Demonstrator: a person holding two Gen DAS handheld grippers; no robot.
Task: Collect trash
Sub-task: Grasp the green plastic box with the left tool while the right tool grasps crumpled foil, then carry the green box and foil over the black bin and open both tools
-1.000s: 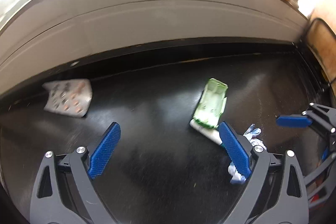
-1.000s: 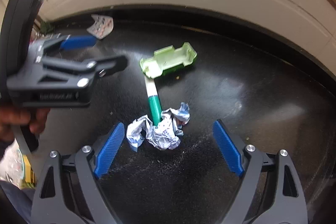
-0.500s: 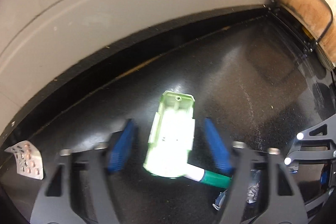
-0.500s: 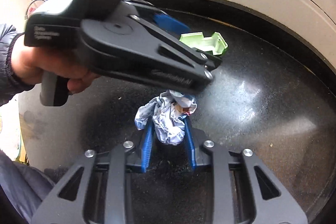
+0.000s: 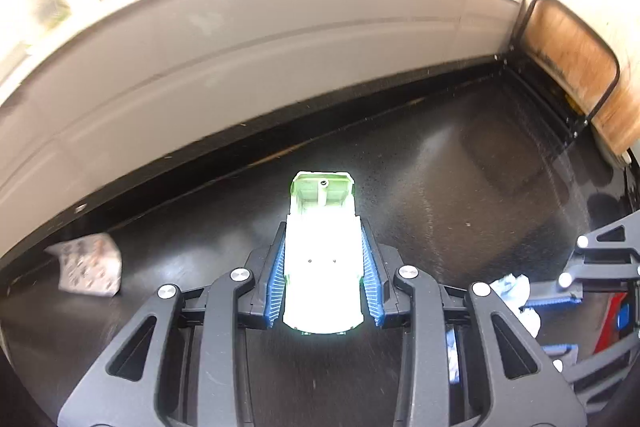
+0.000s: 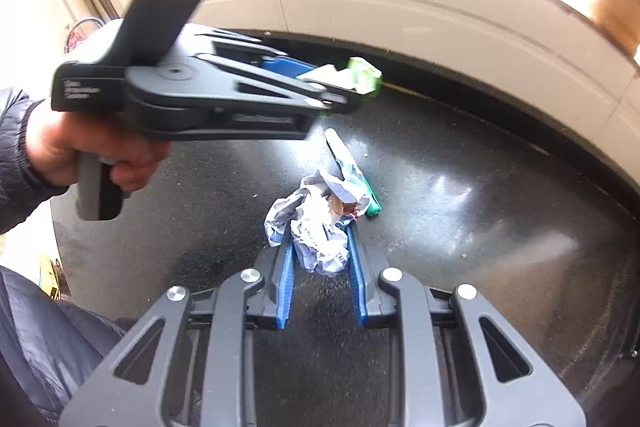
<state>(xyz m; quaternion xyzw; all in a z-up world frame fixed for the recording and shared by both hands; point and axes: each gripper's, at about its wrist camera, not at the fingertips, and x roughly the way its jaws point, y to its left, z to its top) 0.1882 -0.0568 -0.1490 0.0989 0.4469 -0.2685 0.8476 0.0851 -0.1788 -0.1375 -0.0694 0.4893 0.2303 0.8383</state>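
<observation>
Looking along the left gripper (image 5: 323, 279): jaws pressed on both sides of a pale green plastic tray (image 5: 322, 259), held over the black worktop (image 5: 460, 187). Further left, a blister pack (image 5: 86, 269) lying flat on that worktop.

Seen from the right gripper (image 6: 320, 263): jaws narrow, clamped on a crumpled wrapper (image 6: 316, 227). Just behind, a green and white tube (image 6: 338, 149) resting on the worktop. Above, a hand (image 6: 80, 151) gripping the left gripper's handle.

We seem to be in a home: a glossy black counter (image 5: 460, 187) runs along a pale tiled wall (image 5: 280, 27), a wooden board (image 5: 568, 67) leaning at its end.
</observation>
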